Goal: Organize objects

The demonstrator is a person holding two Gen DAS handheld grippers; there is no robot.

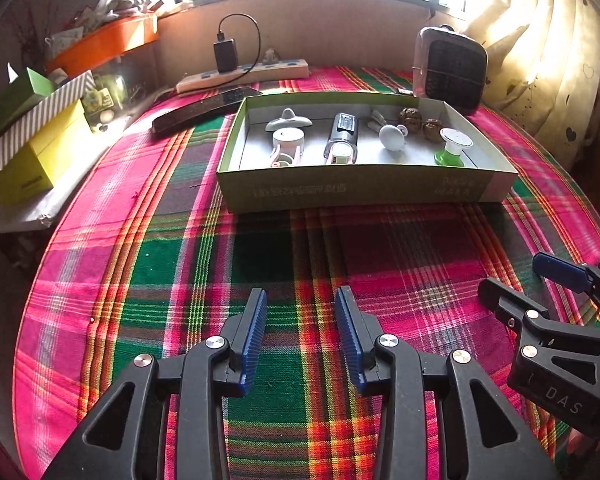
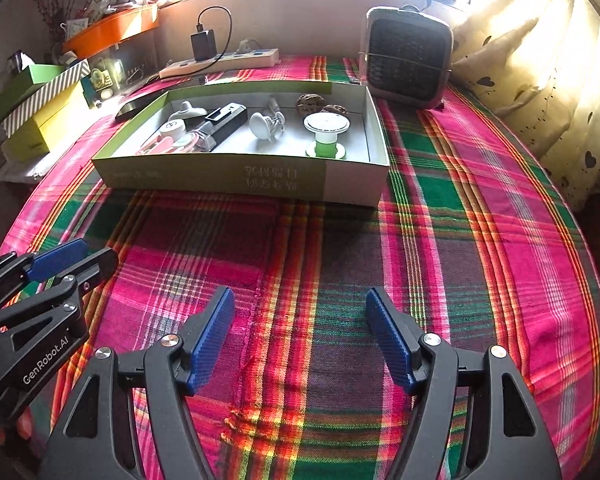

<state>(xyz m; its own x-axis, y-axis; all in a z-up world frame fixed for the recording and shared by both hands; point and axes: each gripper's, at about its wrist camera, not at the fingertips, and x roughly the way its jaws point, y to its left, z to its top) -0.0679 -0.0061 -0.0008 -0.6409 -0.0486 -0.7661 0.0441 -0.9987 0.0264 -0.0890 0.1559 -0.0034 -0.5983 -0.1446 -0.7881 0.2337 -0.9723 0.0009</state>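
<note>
A shallow green box (image 1: pixel 364 190) (image 2: pixel 220 178) lies on the plaid cloth ahead of both grippers. It holds several small items: a white knob (image 1: pixel 392 137) (image 2: pixel 261 125), a green-and-white spool (image 1: pixel 454 146) (image 2: pixel 326 132), a black-and-clear device (image 1: pixel 342 136) (image 2: pixel 224 122), a white round container (image 1: pixel 287 138) and two brown balls (image 1: pixel 420 122). My left gripper (image 1: pixel 301 300) is open and empty above the cloth, well short of the box. My right gripper (image 2: pixel 300 300) is open wider, also empty; it shows at the right edge of the left wrist view (image 1: pixel 512 276).
A small heater (image 1: pixel 450 74) (image 2: pixel 406 64) stands behind the box at right. A power strip (image 1: pixel 244 74) with a black charger and a dark remote (image 1: pixel 204 110) lie behind at left. Stacked boxes (image 1: pixel 36 148) and an orange tray (image 1: pixel 104 42) stand at far left. A curtain (image 2: pixel 540 60) hangs at right.
</note>
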